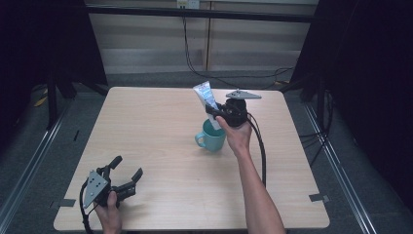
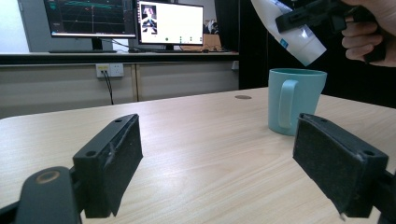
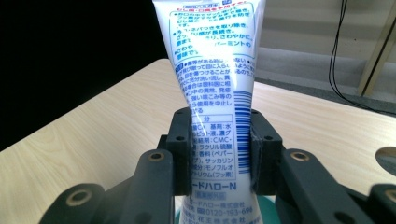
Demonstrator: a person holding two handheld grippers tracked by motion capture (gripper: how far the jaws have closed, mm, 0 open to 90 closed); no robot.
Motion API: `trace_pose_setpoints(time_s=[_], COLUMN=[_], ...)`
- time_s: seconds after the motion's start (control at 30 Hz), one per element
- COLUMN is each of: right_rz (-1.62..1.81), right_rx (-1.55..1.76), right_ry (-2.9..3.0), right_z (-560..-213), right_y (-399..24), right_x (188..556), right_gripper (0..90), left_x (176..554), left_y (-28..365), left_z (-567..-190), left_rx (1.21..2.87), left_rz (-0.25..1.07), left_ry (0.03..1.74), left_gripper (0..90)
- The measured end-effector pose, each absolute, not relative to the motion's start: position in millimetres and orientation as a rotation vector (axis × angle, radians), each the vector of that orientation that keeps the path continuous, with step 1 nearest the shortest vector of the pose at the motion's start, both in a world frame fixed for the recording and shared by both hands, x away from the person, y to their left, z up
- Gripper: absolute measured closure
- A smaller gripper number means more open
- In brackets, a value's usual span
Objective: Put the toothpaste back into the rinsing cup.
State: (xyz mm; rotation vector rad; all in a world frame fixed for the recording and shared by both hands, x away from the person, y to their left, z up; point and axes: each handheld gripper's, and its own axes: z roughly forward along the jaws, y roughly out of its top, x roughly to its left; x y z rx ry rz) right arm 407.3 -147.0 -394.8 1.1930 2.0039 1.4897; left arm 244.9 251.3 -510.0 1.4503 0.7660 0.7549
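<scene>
A white tube [image 1: 205,97] with blue print is clamped between the jaws of my right gripper [image 1: 212,113], held tilted with its lower end just over the teal mug [image 1: 212,136] at the table's middle. The right gripper view has the tube [image 3: 215,79] rising between both pads, with the mug's rim [image 3: 261,201] below. My left gripper [image 1: 125,171] rests open near the front left of the table, with nothing between its fingers. The left gripper view looks across the wood at the mug [image 2: 294,99] and the tube [image 2: 289,29] above it.
The light wooden table [image 1: 160,131] has bare wood around the mug. Black frame posts stand at both sides and cables trail on the floor behind. The left gripper view has monitors [image 2: 123,18] on a desk beyond the table.
</scene>
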Motion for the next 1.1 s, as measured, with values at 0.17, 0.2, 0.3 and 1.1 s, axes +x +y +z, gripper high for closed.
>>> trace_pose_setpoints(time_s=[0.17,0.2,0.3,1.1], right_rz=[1.499,1.495,1.496,1.453], right_rx=[1.208,1.21,1.206,1.244], right_ry=[1.999,2.002,2.006,2.043], right_z=[-402.5,-403.7,-406.8,-428.4], right_y=[-149.1,-148.9,-148.6,-151.6], right_x=[408.4,408.4,408.5,408.3], right_gripper=[67.0,67.0,66.9,65.7], left_x=[245.1,245.1,245.1,245.0], left_y=[251.2,251.2,251.2,251.2], left_z=[-510.2,-510.2,-510.2,-510.1], left_rx=[1.446,1.446,1.446,1.451], left_rz=[0.755,0.756,0.754,0.75], left_ry=[0.766,0.765,0.764,0.763], left_gripper=[15.6,15.5,15.5,15.5])
